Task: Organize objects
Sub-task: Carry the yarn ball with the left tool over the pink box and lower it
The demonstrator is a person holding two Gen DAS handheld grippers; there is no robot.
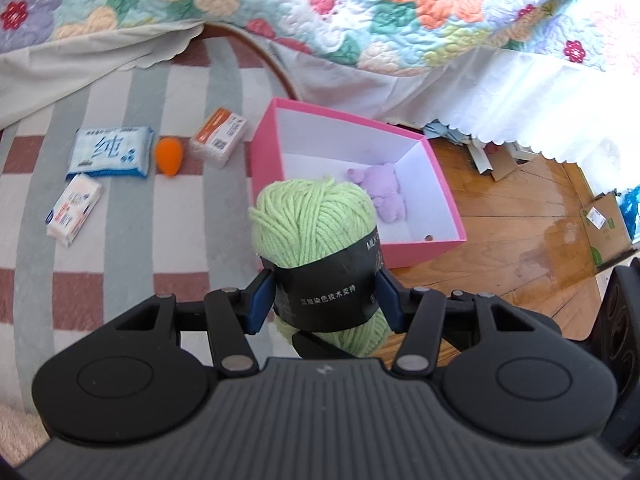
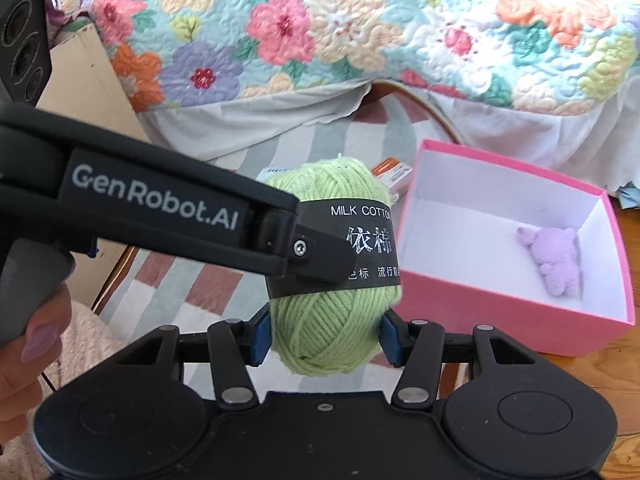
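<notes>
Between both sets of blue pads, above the rug and just short of the box, hung the ball of green yarn (image 1: 316, 224). The left gripper (image 1: 325, 298) was clamped across its black paper band, and the right gripper (image 2: 325, 340) pinched the bare wool below that band, so each pair of jaws stood partway closed on the same ball. In the right wrist view the left gripper came in from the side with a hand (image 2: 24, 344) on its handle.

Just beyond the yarn sat the pink box (image 1: 416, 256), half on the striped rug (image 1: 120, 280) and half on the wooden floor (image 1: 520, 240). Only a purple plush toy (image 1: 382, 192) lay inside it, in a far corner; the rest of its white floor was bare.

Judging from that, the tidying was at an early stage: one thing was boxed and the yarn seemed about to follow. Still out on the rug lay a blue tissue pack (image 1: 110, 152), a small white pack (image 1: 74, 210), an orange egg-shaped sponge (image 1: 169, 156) and an orange-and-white carton (image 1: 218, 138). A flowered quilt (image 1: 360, 12) draped over the bed behind.
</notes>
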